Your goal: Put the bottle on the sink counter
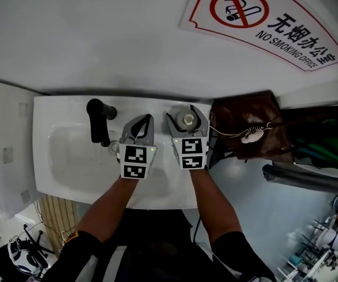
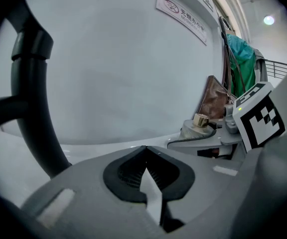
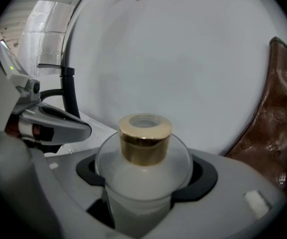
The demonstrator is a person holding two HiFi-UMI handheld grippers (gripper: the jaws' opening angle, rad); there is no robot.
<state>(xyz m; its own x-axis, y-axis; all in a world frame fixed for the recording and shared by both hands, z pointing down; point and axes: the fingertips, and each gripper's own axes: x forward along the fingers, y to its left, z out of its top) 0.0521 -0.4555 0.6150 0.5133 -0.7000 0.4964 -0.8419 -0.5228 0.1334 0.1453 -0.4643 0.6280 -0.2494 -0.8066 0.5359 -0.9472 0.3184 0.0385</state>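
Note:
A frosted white bottle (image 1: 188, 120) with a gold cap stands upright between the jaws of my right gripper (image 1: 186, 117), which is shut on it over the back right part of the white sink counter (image 1: 157, 104). In the right gripper view the bottle (image 3: 143, 158) fills the gap between the jaws of the right gripper (image 3: 146, 178). Whether its base rests on the counter is hidden. My left gripper (image 1: 144, 122) hovers just to the left, shut and empty; its jaws meet in the left gripper view (image 2: 144, 153), where the bottle (image 2: 197, 126) shows at the right.
A black faucet (image 1: 98, 121) rises at the basin's back left, close to the left gripper. A brown leather bag (image 1: 248, 128) sits right beside the bottle on the counter's right end. The white wall carries a no-smoking sign (image 1: 274, 19).

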